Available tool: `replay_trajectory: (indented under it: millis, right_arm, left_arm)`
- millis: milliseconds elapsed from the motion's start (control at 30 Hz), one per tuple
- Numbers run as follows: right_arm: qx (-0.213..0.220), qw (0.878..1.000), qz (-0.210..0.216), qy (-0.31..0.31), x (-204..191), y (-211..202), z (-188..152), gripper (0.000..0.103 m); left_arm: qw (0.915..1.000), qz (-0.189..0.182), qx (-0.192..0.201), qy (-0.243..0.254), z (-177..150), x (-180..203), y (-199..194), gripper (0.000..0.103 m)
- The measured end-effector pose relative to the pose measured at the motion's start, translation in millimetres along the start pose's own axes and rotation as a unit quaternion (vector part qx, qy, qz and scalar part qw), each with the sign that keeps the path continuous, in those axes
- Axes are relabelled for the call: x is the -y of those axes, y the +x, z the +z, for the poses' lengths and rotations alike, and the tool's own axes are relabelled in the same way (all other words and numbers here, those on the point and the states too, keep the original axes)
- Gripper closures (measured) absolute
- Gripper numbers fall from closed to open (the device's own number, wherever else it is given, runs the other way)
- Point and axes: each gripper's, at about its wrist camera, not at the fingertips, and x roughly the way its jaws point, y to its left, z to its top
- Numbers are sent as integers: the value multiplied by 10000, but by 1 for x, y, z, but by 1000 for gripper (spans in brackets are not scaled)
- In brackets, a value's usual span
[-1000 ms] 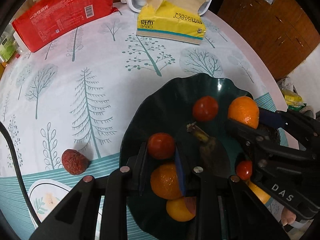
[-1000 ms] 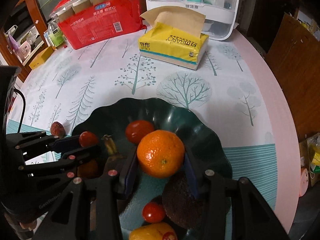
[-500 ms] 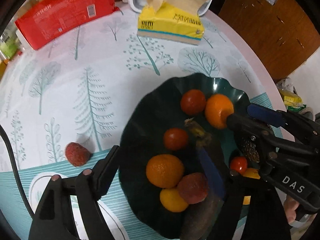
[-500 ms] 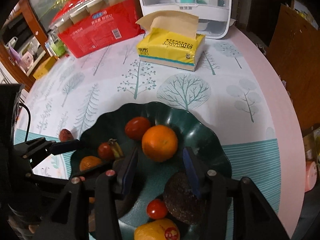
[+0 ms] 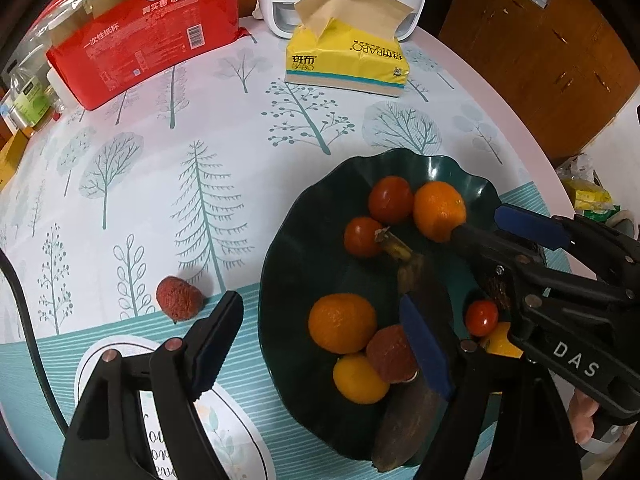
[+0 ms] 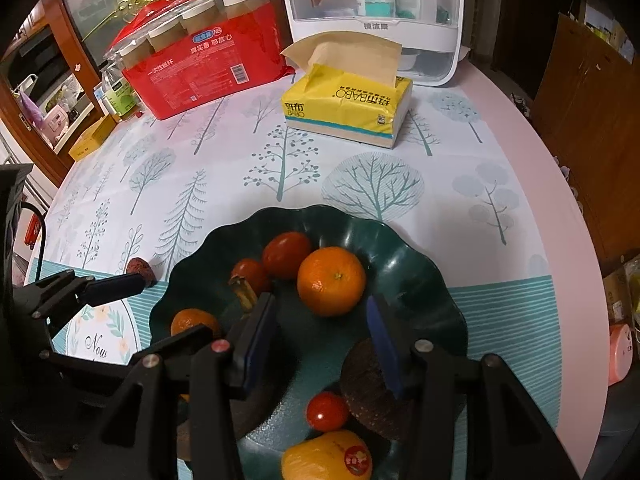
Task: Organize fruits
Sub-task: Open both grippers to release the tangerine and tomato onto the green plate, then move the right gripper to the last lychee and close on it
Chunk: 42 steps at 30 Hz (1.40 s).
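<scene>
loose fruit: red lychee (image 5: 178,299) alone on the surface, outside the plate, just off its left rim; also seen in right wrist view (image 6: 140,269)
plate: dark green wavy plate (image 5: 288,280) near the front-right edge of the surface, holds the rest of the fruit
plate contents: far orange (image 5: 439,211), two tomatoes (image 5: 390,199) beside it, near orange (image 5: 342,323), second lychee (image 5: 390,354), yellow fruit (image 5: 358,378), cherry tomato (image 5: 481,317), dark banana (image 5: 416,380) lying lengthways front to back
key relation: lychee sits ahead and slightly left of the left hand-held gripper (image 5: 320,336), close to its left fingertip (image 5: 218,332) but apart from it; roundish, no clear long axis; left hand is clearly the nearer one
left hand-held gripper state: spread wide, grasping nothing; left finger over the surface, right finger over the plate above the banana, contact there unclear
right hand-held gripper: (image 6: 320,332) over the plate, fingers parted and empty, far orange just ahead between the tips, no visible touch
right hand-held gripper reach: lychee is across the plate from it, poor choice
judged step: likely left reach for the stray lychee, then drop into the plate
judged progress: nearly done, one fruit outside
next move needs: shift left so both fingers straddle the lychee
risk: small round fruit may roll when nudged
background: yellow tissue box (image 5: 346,62) and red cup pack (image 5: 148,28) at the far edge, not involved
</scene>
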Motion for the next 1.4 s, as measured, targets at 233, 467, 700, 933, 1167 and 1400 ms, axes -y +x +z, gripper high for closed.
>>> replay_trajectory:
  millis: [233, 467, 700, 933, 1167, 1400]
  right_arm:
    - [7, 10000, -8, 19, -5, -6, -5, 55]
    - [107, 9999, 20, -36, -22, -31, -14, 55]
    - [299, 9992, 95, -236, -50, -71, -11, 55]
    - [616, 9958, 235, -633, -96, -114, 16, 55]
    - [785, 9911, 434, -986, -142, -133, 54, 55]
    - [300, 9927, 655, -968, -165, -81, 64, 55]
  left_arm:
    - [10000, -32, 19, -85, -13, -7, -9, 19]
    - [9997, 179, 192, 7, -34, -18, -42, 19]
    - [9971, 511, 567, -19, -38, -43, -98, 19]
    - [9896, 979, 1053, 37, -32, -71, -159, 17]
    - [9808, 1290, 1442, -227, -22, -118, -206, 17]
    - [9814, 1282, 1194, -789, -34, -171, -177, 17]
